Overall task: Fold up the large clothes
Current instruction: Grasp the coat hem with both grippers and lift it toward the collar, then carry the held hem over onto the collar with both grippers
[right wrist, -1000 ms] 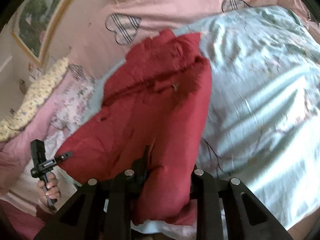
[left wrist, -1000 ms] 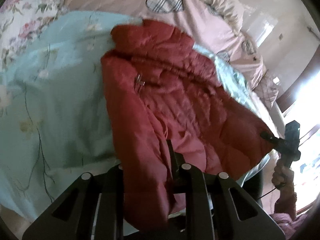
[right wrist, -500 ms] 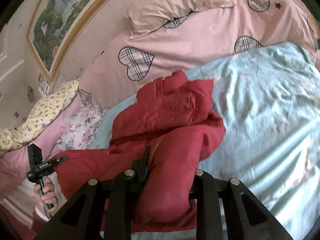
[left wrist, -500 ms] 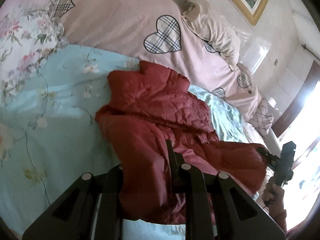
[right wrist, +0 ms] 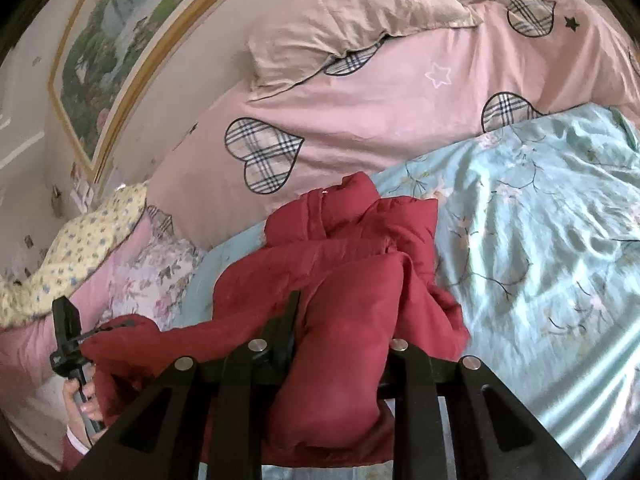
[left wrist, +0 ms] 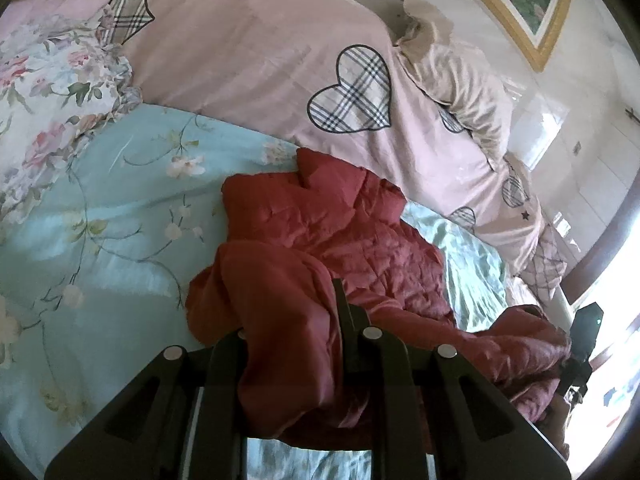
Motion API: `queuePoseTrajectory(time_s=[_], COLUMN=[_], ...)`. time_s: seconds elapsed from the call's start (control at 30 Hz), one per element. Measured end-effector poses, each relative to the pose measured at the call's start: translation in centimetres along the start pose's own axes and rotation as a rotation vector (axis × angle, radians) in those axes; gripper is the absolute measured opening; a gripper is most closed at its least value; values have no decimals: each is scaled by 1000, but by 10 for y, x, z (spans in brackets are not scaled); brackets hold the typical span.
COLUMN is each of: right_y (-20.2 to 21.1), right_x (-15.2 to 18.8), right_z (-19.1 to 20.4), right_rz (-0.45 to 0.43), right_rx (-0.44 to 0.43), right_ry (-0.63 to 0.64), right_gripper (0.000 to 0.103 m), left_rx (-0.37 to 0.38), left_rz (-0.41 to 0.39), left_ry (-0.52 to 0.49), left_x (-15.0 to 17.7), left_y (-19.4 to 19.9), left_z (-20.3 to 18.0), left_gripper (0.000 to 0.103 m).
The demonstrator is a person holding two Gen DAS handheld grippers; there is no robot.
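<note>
Gripping red padded jacket (left wrist: 340, 240) at lower centre of frame, over pale blue bedspread (left wrist: 100, 220); left gripper (left wrist: 288, 344) clenched on hem; right gripper (right wrist: 340, 336) clenched likewise | soft, puffy, slippery-looking; likely best held by corners

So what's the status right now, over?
Left gripper and right gripper both clamped on the red jacket. Near edge lifted, far part on the blue floral sheet. Nothing blocking.

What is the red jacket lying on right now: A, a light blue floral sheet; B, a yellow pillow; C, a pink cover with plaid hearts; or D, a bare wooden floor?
A: the jacket rests on the blue floral sheet, its near edge clamped in both the left gripper and the right gripper; the heart cover lies beyond it.
</note>
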State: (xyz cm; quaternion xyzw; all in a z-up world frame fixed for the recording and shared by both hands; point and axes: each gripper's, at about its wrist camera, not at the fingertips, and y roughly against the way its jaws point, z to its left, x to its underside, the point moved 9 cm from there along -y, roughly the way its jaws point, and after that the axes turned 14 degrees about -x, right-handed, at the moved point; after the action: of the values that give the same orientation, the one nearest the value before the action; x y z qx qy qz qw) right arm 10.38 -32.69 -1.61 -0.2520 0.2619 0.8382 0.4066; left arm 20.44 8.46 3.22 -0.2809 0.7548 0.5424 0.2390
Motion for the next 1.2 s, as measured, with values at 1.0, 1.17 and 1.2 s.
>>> queuePoseTrajectory(time_s=[1.0,1.17,1.2], right_y=[-159,-183,-185], right_x=[-72,-71,-71], right_z=[-149,-168,-172], right_rz=[-73,-65,-69], right_rx=[189,205,205], right_ry=[-206,-209,-217], right_gripper=[29,32,33], left_rx=[-189,-216,-216], left_rz=[42,84,89], left_ry=[60,59,60], left_x=[-103,-98,-98], left_y=[-211,-254,-259], left_z=[-2,3,3], left_gripper=[21,21,22])
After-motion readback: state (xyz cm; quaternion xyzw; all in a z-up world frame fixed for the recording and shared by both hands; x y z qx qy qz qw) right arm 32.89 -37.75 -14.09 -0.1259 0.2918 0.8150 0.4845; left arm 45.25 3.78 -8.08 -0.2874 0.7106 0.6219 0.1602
